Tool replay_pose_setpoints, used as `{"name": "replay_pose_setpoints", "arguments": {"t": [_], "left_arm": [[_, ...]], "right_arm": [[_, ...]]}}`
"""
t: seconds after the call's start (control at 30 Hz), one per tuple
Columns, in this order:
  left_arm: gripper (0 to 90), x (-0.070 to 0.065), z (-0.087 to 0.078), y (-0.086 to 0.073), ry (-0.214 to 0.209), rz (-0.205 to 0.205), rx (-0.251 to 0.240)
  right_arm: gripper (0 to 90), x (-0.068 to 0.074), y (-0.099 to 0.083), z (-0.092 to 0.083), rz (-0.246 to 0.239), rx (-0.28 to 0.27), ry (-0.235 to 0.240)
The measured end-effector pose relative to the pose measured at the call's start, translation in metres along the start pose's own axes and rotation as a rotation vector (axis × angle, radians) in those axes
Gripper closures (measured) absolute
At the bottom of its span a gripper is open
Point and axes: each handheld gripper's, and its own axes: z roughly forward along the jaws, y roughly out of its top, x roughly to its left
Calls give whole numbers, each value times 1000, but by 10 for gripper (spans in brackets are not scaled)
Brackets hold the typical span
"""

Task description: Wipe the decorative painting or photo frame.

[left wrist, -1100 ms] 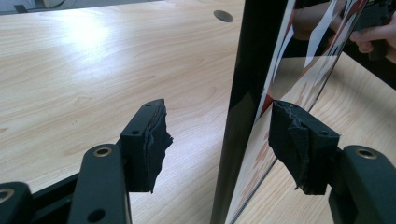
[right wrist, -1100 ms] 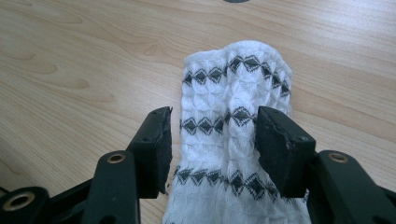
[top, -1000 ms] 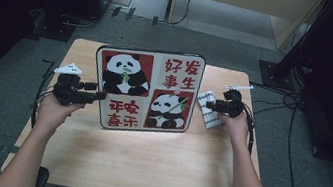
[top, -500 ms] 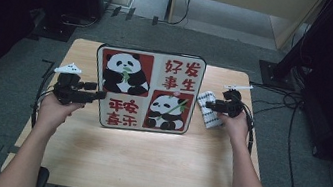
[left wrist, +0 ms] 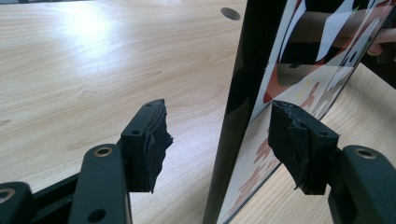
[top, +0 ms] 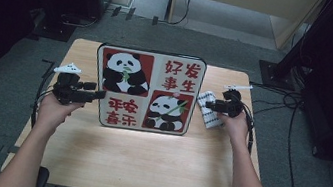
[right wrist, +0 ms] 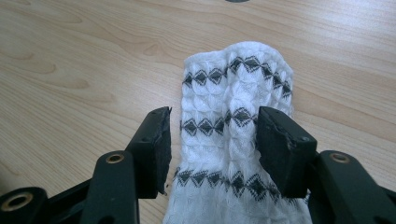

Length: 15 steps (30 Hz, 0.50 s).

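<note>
Dark floor and cables ring the pale wooden desk [top: 143, 165], and between the earlier pictures and now I see nothing shift: both hands sit where they were, the panda board [top: 147, 90] and the sock [top: 208, 111] lie as before. I read that as a pause before any grip, so the work hasn't advanced.

I hold the left tool [top: 96, 95] level near the desk's left edge, pointing inward at the board's left side. In the left gripper view its pads [left wrist: 149, 142] stand wide, with the board's dark edge [left wrist: 233, 116] between them, apparently untouched.

I keep the right tool [top: 207, 104] near the right edge, aimed inward over the sock, which lies flat just beside the board's right side. In the right gripper view its jaws straddle the white, diamond-patterned knit [right wrist: 233, 154], spread apart and not pinching it.

Both forearms run up from the near edge, wrists level.
</note>
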Motion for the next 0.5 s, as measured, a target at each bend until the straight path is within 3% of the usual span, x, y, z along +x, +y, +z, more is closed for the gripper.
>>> {"name": "replay_pose_setpoints", "arguments": {"t": [0.5], "left_arm": [[373,2,-14,-5,14,0,-12]], "right_arm": [[459,2,3,0,1,-3,4]]}}
